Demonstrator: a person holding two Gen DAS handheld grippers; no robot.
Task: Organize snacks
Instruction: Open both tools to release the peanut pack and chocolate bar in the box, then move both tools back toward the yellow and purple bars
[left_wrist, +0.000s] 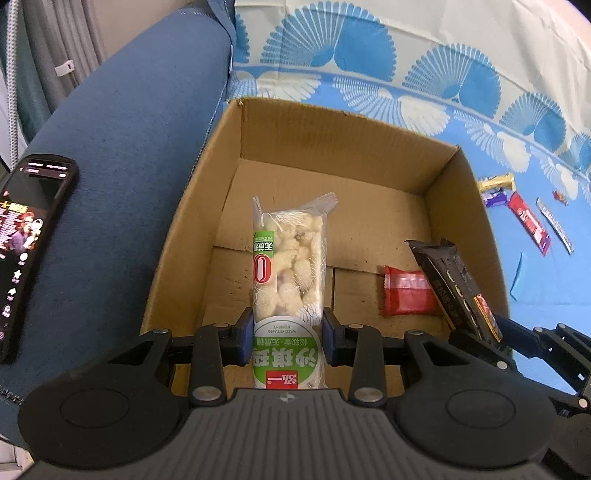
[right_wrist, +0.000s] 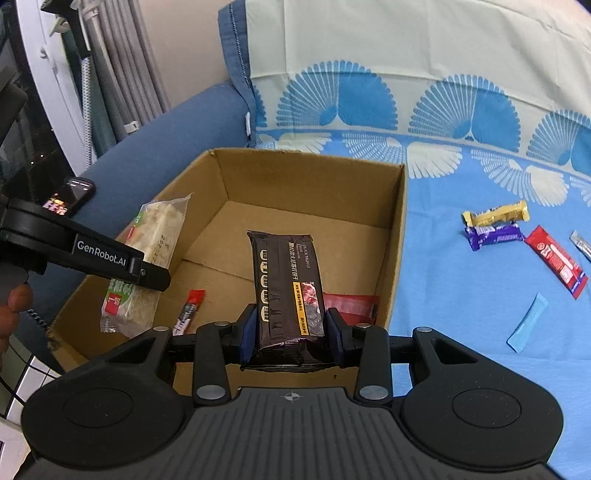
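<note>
My left gripper (left_wrist: 289, 334) is shut on a clear and green snack pack (left_wrist: 290, 266) and holds it over the open cardboard box (left_wrist: 258, 125). My right gripper (right_wrist: 291, 332) is shut on a black snack pack (right_wrist: 286, 280), also over the box (right_wrist: 310, 173). A red packet (left_wrist: 404, 291) lies on the box floor at the right. In the right wrist view a small red stick sachet (right_wrist: 188, 308) lies on the floor too. The black pack (left_wrist: 454, 280) and the right gripper show at the right of the left wrist view.
Several loose snacks lie on the blue patterned sheet to the right of the box: a yellow bar (right_wrist: 495, 214), a purple bar (right_wrist: 493, 234), a red sachet (right_wrist: 556, 260), a light blue stick (right_wrist: 526, 323). A phone (left_wrist: 29, 236) rests on the blue sofa arm at left.
</note>
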